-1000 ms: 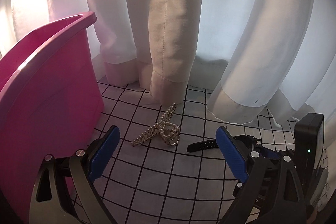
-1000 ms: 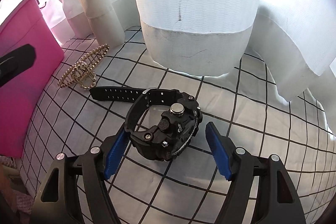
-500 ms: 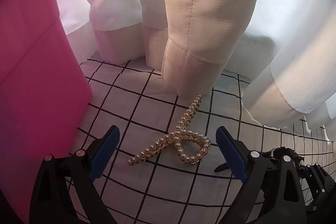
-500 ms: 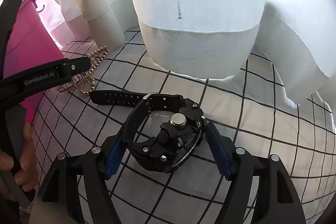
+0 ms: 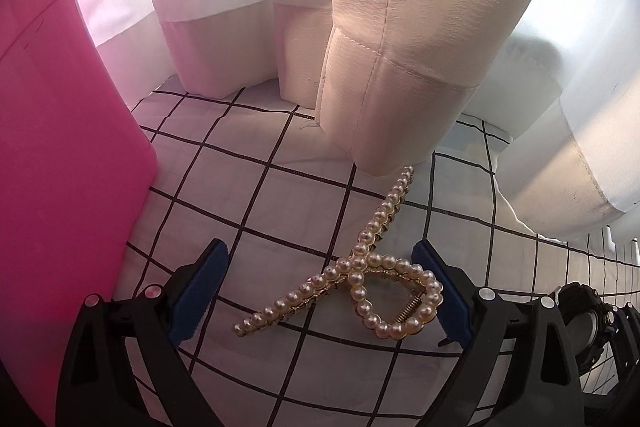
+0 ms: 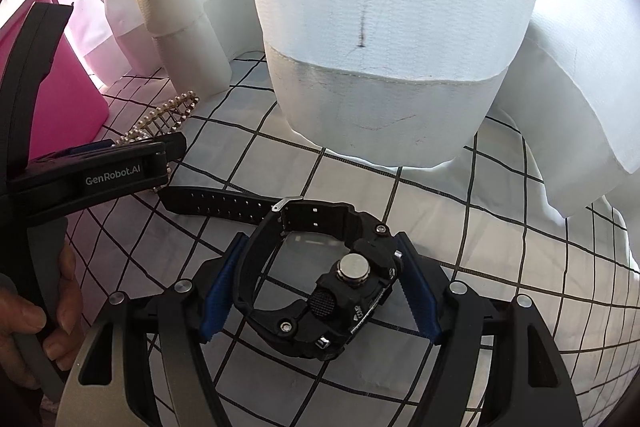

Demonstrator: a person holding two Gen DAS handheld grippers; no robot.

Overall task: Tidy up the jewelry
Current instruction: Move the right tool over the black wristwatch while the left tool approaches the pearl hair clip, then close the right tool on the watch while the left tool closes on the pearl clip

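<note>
Jewelry lies on a white black-gridded cloth (image 5: pixel 256 187): low centre of the right view, a chunky black plastic wristwatch (image 6: pixel 320 291) between the right gripper's (image 6: pixel 320 291) spread jaws; smaller, a gold pearl-beaded bow hair claw (image 5: pixel 360 283) between the left gripper's (image 5: pixel 320 291) spread jaws.

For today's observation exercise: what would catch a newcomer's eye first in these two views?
First, the pearl hair clip lying on the checked cloth between the open left gripper. Next, the chunky black watch on its side between the right gripper. A bright pink bin stands to the left, white curtains behind.
</note>
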